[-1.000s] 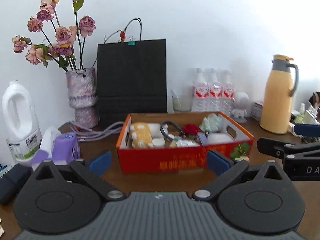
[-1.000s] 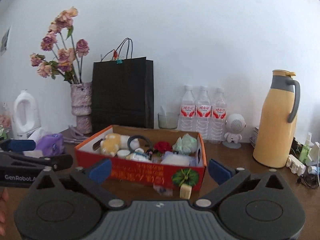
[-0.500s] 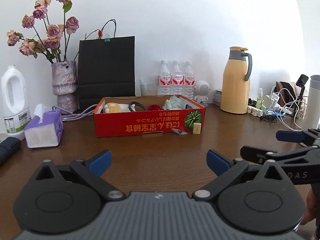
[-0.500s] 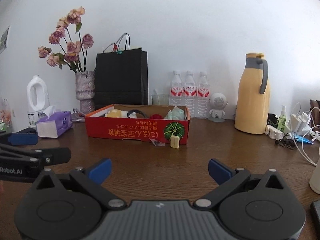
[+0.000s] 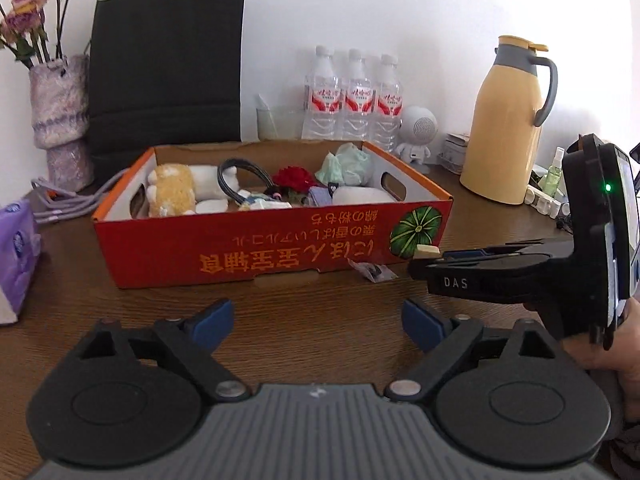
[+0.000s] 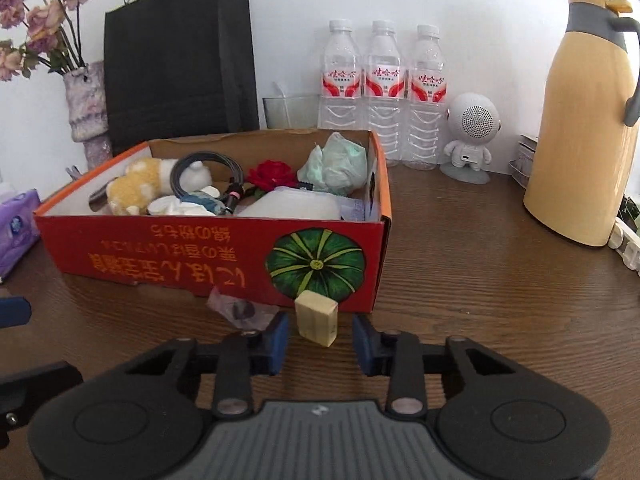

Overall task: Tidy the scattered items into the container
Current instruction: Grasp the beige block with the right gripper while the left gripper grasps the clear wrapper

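Both hands have swung back in close to the red cardboard box [image 6: 224, 256]. Right tongs [image 6: 318, 338], angled down at the table [image 6: 480, 280], are closing around the small cream block [image 6: 316, 318] standing before the box; pads not yet touching. Left tongs [image 5: 318, 322] are released, narrowing, nothing between them. Inside the box: plush toy [image 5: 172, 190], red flower [image 6: 272, 174], crumpled green cloth [image 6: 340, 162].

Cream block [image 6: 316, 317] upright before red box [image 6: 200, 256]; crumpled wrapper [image 6: 240, 311] — maybe — beside.

Printed cardboard box [image 6: 168, 256], grained wood table [image 6: 480, 280], glossy plastic jug [image 6: 580, 120]
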A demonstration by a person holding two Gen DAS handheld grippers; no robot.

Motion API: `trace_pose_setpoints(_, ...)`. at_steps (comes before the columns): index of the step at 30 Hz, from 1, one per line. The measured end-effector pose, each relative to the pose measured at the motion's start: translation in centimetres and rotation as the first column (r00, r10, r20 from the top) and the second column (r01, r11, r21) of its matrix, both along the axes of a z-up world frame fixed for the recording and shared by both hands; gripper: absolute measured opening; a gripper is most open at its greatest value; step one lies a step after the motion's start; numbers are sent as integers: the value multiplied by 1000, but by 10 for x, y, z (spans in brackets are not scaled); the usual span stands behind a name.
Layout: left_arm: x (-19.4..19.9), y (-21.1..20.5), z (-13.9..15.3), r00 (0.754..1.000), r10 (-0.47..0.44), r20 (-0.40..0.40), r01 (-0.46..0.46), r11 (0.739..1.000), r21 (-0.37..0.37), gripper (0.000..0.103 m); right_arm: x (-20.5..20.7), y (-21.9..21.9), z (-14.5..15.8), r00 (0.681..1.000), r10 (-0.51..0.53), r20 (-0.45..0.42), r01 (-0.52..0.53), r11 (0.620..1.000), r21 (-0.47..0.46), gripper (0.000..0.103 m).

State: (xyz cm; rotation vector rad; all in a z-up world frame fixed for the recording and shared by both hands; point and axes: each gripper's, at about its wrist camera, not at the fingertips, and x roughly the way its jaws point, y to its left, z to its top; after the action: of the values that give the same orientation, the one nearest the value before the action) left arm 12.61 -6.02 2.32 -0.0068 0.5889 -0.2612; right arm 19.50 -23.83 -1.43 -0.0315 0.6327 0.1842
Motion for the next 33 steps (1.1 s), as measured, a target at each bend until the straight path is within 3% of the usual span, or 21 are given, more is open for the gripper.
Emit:
trace_pose_setpoints(3,25,-15,-5,999,-3,-42,2,1000,-11,79,2,-6,-4,1000,14,2,-15,1000,27,10)
trace_pose_setpoints(6,46,-35,-8,998,-15,-53,16,1000,17,75,-7,-18,0,1000,-6,19,5,999,40,10)
trace_pose_setpoints(8,57,-46,-10,997,-13,-70,13,1000,4,66,-17,-27,4,999,-12,49,10,999,40,10)
trace_pose_setpoints(12,76,-65,-17,996,4,-84,-3,1000,14,66,-30,-41,8,997,-15,80,8,996,85,10)
trace_pose_setpoints(15,83,-82,-24,996,30,-78,-23,996,87,49,-32,-47,14,995,-15,99,4,994,111,10)
trace_pose_setpoints(16,84,-85,-26,996,39,-78,-30,994,106,37,-35,-48,15,994,-13,110,0,993,119,10)
trace_pose_setpoints(19,78,-91,-30,998,54,-42,-48,987,151,32,-37,-53,15,994,-7,112,-7,992,125,10)
trace_pose_setpoints(21,73,-92,-31,998,63,-20,-59,984,168,24,-35,-54,15,995,-13,101,0,992,125,10)
trace_pose_setpoints(22,70,-92,-31,998,63,-16,-59,984,168,16,-35,-54,15,995,-15,100,2,992,127,10)
trace_pose_setpoints(26,51,-84,-29,998,62,7,-62,983,172,13,-36,-50,14,995,4,102,-15,994,113,10)
trace_pose_setpoints(33,-16,-46,-4,986,116,123,-136,977,167,12,-48,-29,20,987,85,139,-89,996,25,10)
